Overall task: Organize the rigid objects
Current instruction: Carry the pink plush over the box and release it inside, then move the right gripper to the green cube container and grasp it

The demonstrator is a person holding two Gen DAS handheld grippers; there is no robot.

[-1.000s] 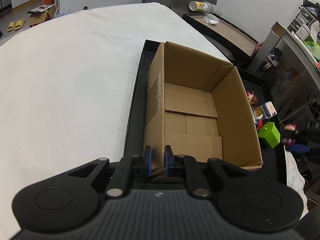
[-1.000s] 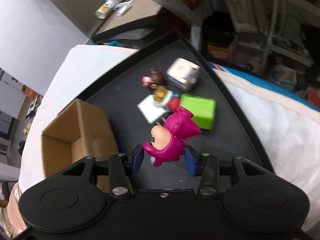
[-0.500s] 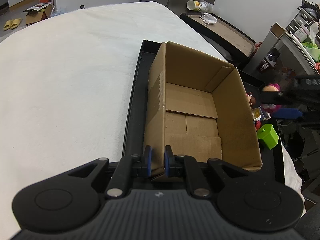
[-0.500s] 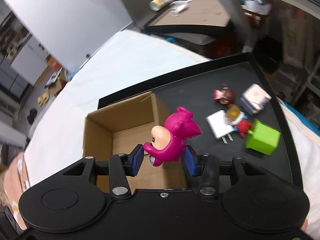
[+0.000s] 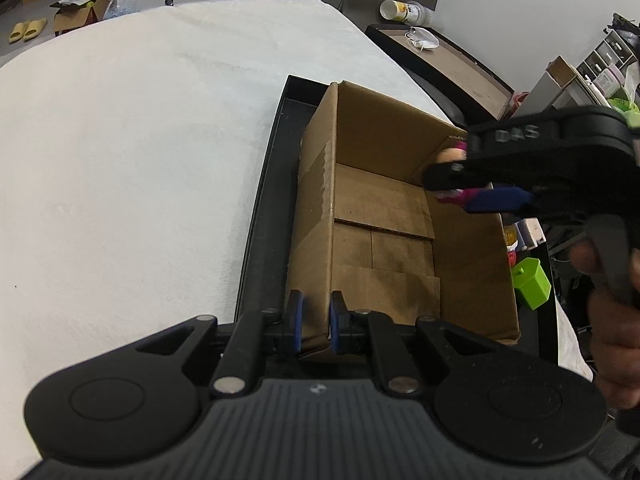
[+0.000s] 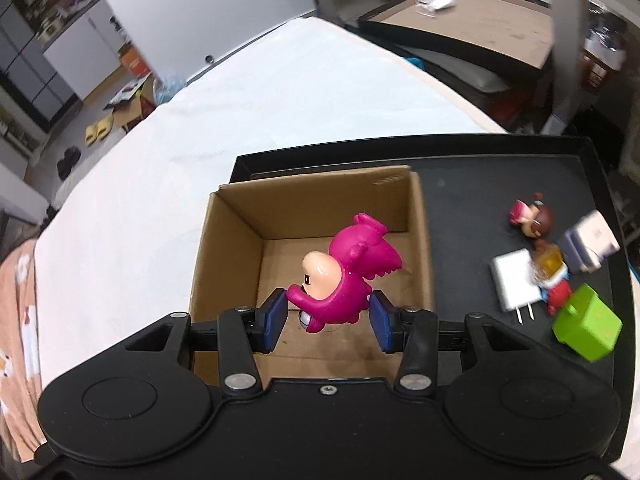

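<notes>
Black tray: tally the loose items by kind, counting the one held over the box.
Toy figures: 3: pink, brown-haired, red
Green cube: 1
White charger: 1
White box: 1
Cardboard box: 1
Total: 7

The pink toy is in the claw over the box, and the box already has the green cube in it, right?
Not quite. The cardboard box is empty; the green cube sits outside it on the black tray, as the right wrist view shows. The pink toy is indeed in the right claw over the box.
</notes>
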